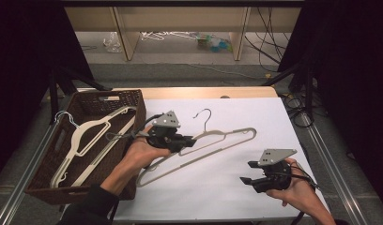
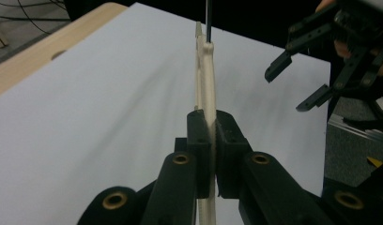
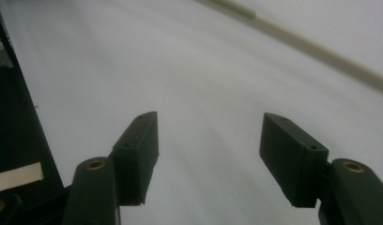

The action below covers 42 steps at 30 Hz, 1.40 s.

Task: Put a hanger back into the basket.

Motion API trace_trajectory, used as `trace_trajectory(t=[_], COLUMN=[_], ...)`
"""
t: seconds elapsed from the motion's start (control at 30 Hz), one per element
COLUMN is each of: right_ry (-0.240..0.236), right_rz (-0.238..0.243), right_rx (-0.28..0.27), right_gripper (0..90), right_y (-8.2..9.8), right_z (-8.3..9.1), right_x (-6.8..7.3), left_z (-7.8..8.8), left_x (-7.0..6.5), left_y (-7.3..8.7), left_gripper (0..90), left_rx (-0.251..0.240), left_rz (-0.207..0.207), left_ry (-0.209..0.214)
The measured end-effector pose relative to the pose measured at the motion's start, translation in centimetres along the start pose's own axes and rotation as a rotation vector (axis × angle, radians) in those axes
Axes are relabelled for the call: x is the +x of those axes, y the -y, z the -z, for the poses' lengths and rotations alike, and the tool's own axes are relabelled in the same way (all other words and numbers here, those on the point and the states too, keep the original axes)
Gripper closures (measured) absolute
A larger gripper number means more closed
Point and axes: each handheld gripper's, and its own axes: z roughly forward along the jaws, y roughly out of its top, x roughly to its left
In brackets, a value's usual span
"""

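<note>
Item: cream hanger point(image 1: 213, 143), over the white counter point(image 1: 236, 187) beside the wicker basket point(image 1: 133, 101), clamped in the left tongs point(image 1: 189, 141). Right tongs point(image 1: 246, 172): jaws wide, nothing between, near the counter's right edge.

a cream plastic hanger point(image 1: 213, 145) with a dark metal hook lay slantwise over the white table sheet, clamped near its middle.

Black fingers point(image 3: 135, 157), brass rivets, grey plates, dark sleeve point(image 1: 93, 201)
</note>
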Motion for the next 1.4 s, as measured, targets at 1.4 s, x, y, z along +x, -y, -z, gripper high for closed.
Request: trace_trajectory(t=[1.4], right_ry=[0.001], right_rz=[-0.041], right_rx=[-0.016], right_gripper=[31.6], right_y=[1.3], right_z=[-0.8], right_x=[0.1], left_z=[22.0], left_x=[10.1], left_y=[8.0], left_gripper=[85.9], left_rx=[-0.173], left_rz=[0.171], left_ry=[-0.485])
